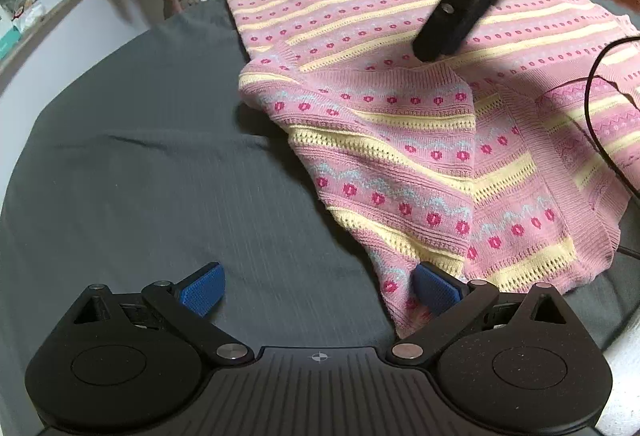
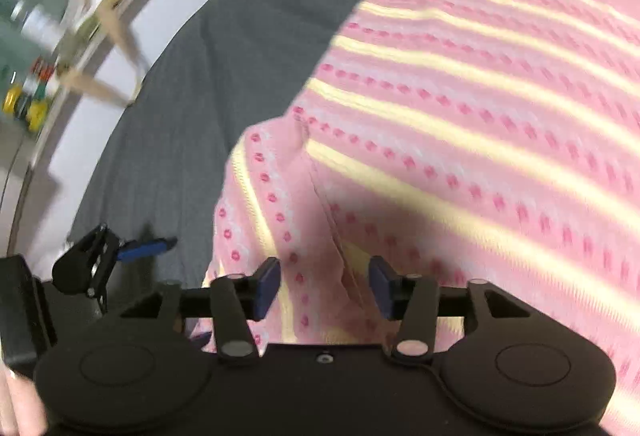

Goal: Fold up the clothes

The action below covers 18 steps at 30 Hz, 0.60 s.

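A pink patterned sweater (image 1: pixel 420 124) is spread on the dark grey cover (image 1: pixel 160 156), one sleeve laid across the body, presumably for folding. The left gripper (image 1: pixel 320 290) is held spread at the near edge, one pad against the knit, and the right gripper (image 2: pixel 325 286) spread above it, nothing pinched; no containers are seen

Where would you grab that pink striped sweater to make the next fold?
Probably the near corner of the pink sweater, where a folded-over flap ends by the open left tongs. Its edge lifts slightly off the grey sheet, so one pad could slide under from the bare-sheet side. The right tongs, also open, hover over the flap's edge further along.
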{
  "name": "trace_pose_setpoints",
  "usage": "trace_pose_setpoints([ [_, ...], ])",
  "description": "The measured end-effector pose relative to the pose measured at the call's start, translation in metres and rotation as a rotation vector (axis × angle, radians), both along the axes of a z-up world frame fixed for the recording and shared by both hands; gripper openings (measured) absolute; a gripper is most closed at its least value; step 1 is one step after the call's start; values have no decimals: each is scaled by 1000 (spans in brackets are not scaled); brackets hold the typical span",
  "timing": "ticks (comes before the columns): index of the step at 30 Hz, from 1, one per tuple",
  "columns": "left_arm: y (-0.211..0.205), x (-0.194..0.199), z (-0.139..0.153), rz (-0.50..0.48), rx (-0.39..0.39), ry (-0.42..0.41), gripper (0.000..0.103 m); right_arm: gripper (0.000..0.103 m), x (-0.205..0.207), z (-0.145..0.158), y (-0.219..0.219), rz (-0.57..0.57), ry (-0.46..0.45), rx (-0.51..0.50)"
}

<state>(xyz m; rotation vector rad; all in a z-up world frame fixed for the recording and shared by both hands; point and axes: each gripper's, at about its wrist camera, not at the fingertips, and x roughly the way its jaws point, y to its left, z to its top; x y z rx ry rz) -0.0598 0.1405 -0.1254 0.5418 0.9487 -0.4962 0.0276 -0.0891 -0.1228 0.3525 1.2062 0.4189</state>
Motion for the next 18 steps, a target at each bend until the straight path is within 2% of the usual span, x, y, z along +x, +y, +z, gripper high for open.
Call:
trace_pose_setpoints([
  [1,0,0,0,0,1,0,101,50,-4,-5,-1,-17,-4,-9],
  [3,1,1,0,2,2,3,101,38,-10,-14,5,-36,-15,-41],
  [5,2,2,1,6,2,6,101,12,-18,-13,10,-26,-56,-59],
  [6,3,2,2,8,1,8,101,6,-20,-8,11,-30,-78,-40],
  [10,4,2,3,7,13,12,101,5,-35,22,8,-63,-176,39],
  [14,3,0,5,-3,29,13,101,5,-61,33,0,-119,-204,17],
  [18,3,-1,6,-9,38,11,101,5,-68,-1,-6,-158,-125,-39],
])
